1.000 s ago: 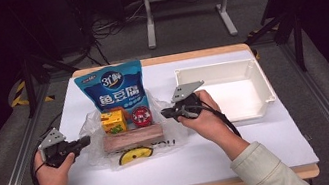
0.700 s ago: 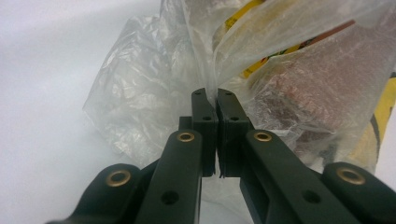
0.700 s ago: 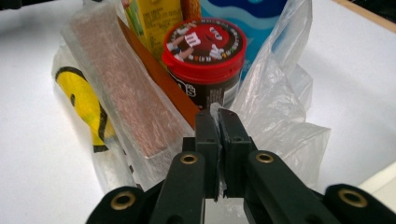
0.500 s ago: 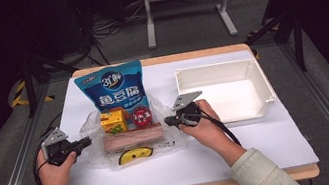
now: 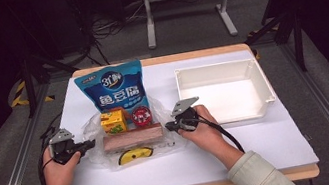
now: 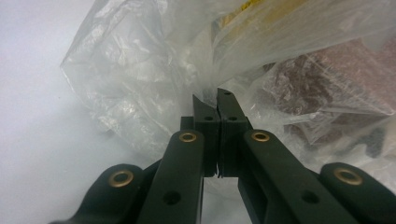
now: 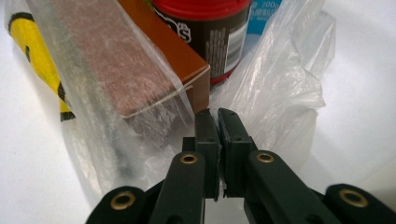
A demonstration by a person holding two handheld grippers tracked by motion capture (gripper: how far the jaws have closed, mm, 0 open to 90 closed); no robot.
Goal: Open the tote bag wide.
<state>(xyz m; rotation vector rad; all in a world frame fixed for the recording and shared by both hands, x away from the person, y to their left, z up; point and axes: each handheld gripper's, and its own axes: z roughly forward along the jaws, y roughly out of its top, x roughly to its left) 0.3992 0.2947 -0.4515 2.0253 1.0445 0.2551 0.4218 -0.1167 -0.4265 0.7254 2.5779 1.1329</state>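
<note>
Both grippers are pinching the clear plastic bag point(image 5: 130, 144) lying at the frame's centre on the table point(image 5: 263, 147): left gripper point(image 5: 91, 144) clamped on its left edge, right gripper point(image 5: 168, 126) on its right. Crinkled film is wrapping a brown box point(image 5: 133, 137), a yellow carton point(image 5: 112, 122) and a red-lidded jar point(image 5: 141, 115). A blue snack pouch point(image 5: 112, 88) is lying just above; a white tray point(image 5: 255, 69) is sitting at right.

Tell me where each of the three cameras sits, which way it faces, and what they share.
High view: above the person's side, facing forward and down on the table; forearms, both hands show.
Left gripper view: on the left hand-held gripper, looking along its closed jaws pinching the clear plastic bag.
Right gripper view: on the right hand-held gripper, jaws closed on the bag beside the brown box.
Shared: both gripper views show the bag and box.
</note>
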